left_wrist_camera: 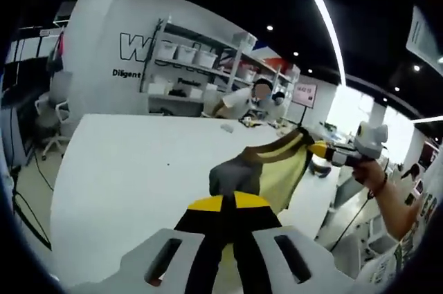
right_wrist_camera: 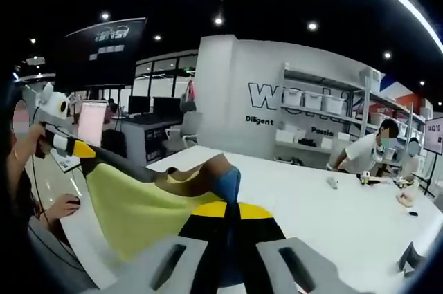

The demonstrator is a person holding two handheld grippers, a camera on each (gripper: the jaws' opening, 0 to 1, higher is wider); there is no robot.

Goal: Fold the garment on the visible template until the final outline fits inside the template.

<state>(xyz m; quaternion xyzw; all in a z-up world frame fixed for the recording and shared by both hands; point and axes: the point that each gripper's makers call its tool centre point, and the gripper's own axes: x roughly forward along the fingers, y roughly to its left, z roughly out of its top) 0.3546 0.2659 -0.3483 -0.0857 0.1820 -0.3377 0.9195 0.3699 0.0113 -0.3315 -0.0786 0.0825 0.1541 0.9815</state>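
Mid-lift, before any fold: yellow-and-brown cloth garment point(left_wrist_camera: 277, 169) stretched at frame centre above white table point(left_wrist_camera: 124, 169), clenched by left gripper point(left_wrist_camera: 232, 200) and right gripper point(right_wrist_camera: 225, 204). Next: lowering flat onto the template.

Garment held up over the white table

The left gripper point(left_wrist_camera: 232, 200) pinches the yellow garment point(left_wrist_camera: 280, 173); the right gripper point(left_wrist_camera: 320, 149) grips its far edge above the table point(left_wrist_camera: 131, 169).

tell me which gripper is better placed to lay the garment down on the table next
Neither clearly: both jaws are shut on the garment, which hangs stretched between them above the white table. The left gripper sits over the tabletop, so it seems slightly better placed; the right gripper should follow.
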